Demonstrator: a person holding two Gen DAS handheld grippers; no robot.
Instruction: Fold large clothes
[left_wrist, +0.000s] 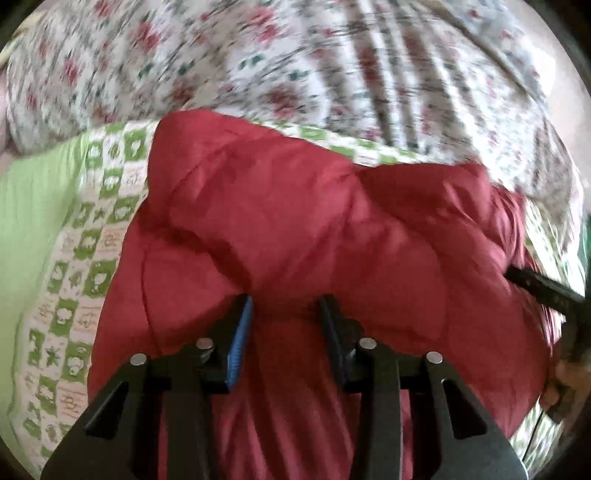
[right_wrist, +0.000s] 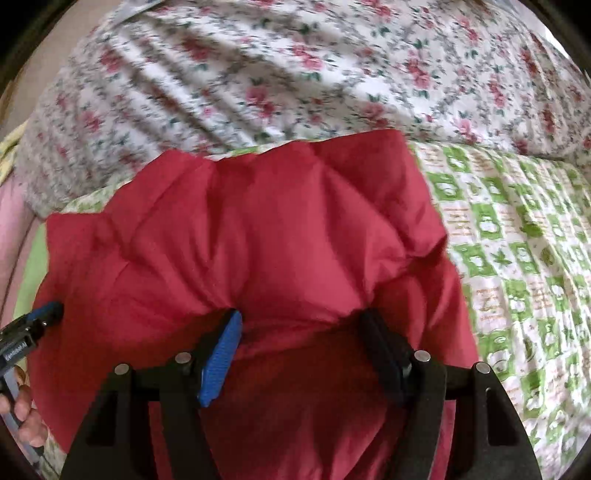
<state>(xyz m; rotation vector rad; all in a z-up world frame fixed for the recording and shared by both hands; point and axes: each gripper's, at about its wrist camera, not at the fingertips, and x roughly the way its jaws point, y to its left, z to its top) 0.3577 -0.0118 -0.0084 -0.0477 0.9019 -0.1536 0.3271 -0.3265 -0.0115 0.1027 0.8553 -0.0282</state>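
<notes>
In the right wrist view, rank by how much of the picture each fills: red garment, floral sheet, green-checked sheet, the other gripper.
1. Red garment and floral sheet: too alike to rank; the garment lies nearer the camera.
2. Green-checked sheet.
3. Left gripper, only its tip shows.

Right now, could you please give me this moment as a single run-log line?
stage: folding underway | item: red padded garment bunched on green patterned sheet | left gripper: fabric between fingers, grip unclear | right gripper: fabric between fingers, grip unclear
</notes>
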